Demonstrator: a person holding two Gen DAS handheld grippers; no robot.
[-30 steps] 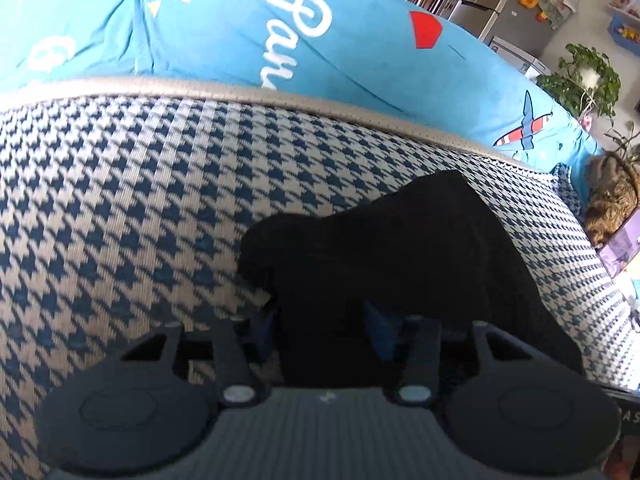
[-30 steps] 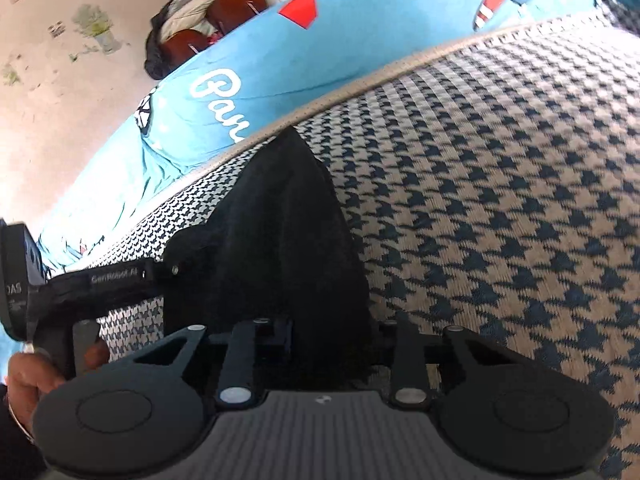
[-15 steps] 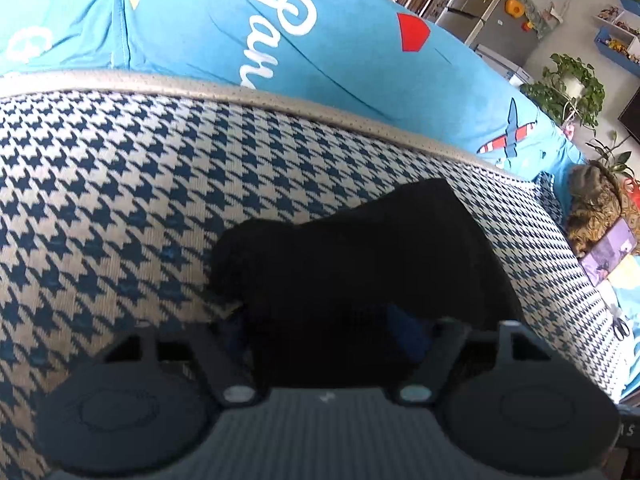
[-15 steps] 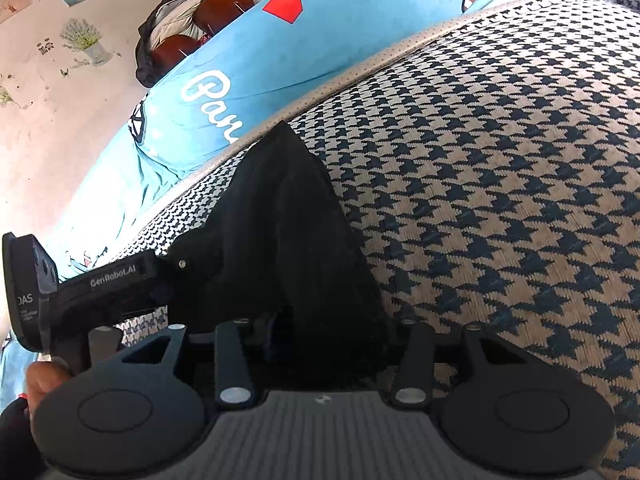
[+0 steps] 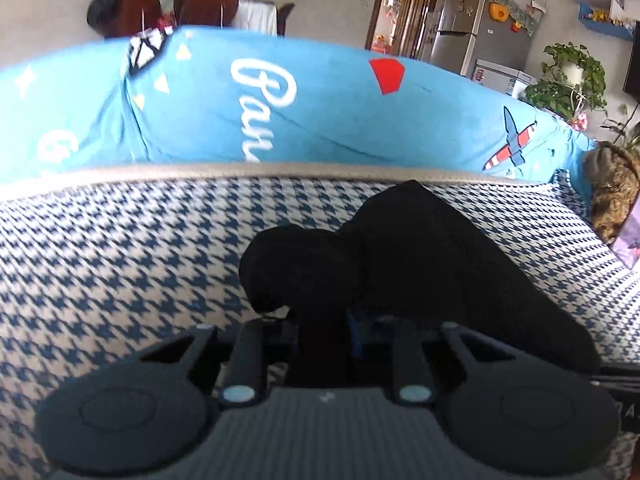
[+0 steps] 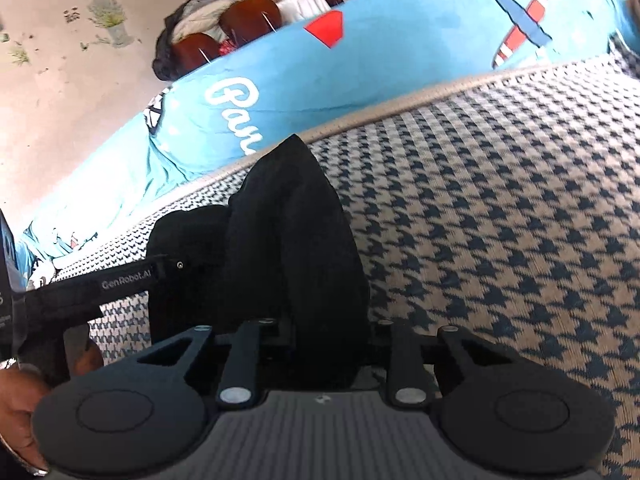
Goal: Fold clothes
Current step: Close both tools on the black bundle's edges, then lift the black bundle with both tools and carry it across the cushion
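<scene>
Reading "GenRobot.AI", the left gripper (image 6: 176,266) and right gripper (image 6: 324,344), jaws just closing, both pinch the black garment (image 6: 296,240).

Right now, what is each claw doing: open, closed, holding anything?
Left claw: has just closed on the black garment.
Right claw: has just closed on the same garment.

- A black garment (image 5: 420,264), plain and dark enough that its folds barely show.
- It lies bunched in a humped heap on a blue-and-cream houndstooth cover (image 5: 120,264).
- One end rises to a soft peak near the cover's pale back edge.
- A rounded lump bulges at its left side in the left wrist view.
- Its near edge is gathered upward.
</scene>
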